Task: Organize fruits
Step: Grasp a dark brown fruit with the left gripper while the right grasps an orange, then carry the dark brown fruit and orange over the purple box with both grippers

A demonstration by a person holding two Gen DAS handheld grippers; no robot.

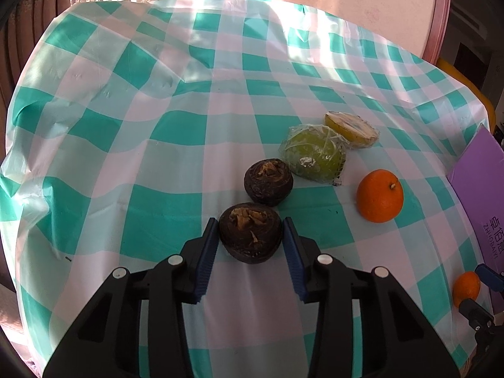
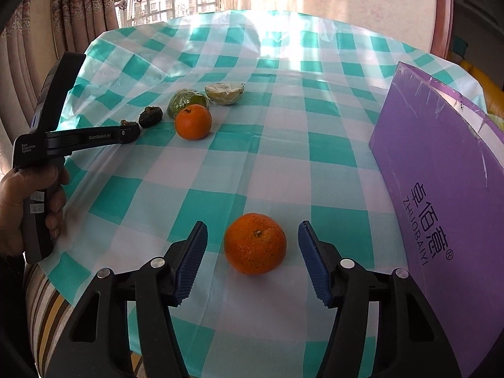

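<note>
Two claws are each poised over a fruit on the checked desk: the left claw (image 1: 251,237) is narrowed around the near dark fruit (image 1: 249,236), pads touching or nearly so, while the right claw (image 2: 253,252) straddles the near orange (image 2: 255,243) with gaps either side. Four more fruits (one a far orange (image 2: 193,122)) lie loose at the far left, and the purple box (image 2: 441,195) stands at the right, so sorting looks barely begun.

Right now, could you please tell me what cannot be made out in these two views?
Purple box: both views, cut off by the right edge; contents unseen.
Near dark fruit: right wrist view, mostly behind the left gripper.
Green fruit: both views, plastic wrap hides its kind.
Near orange: left wrist view, partly behind the right gripper.
</note>
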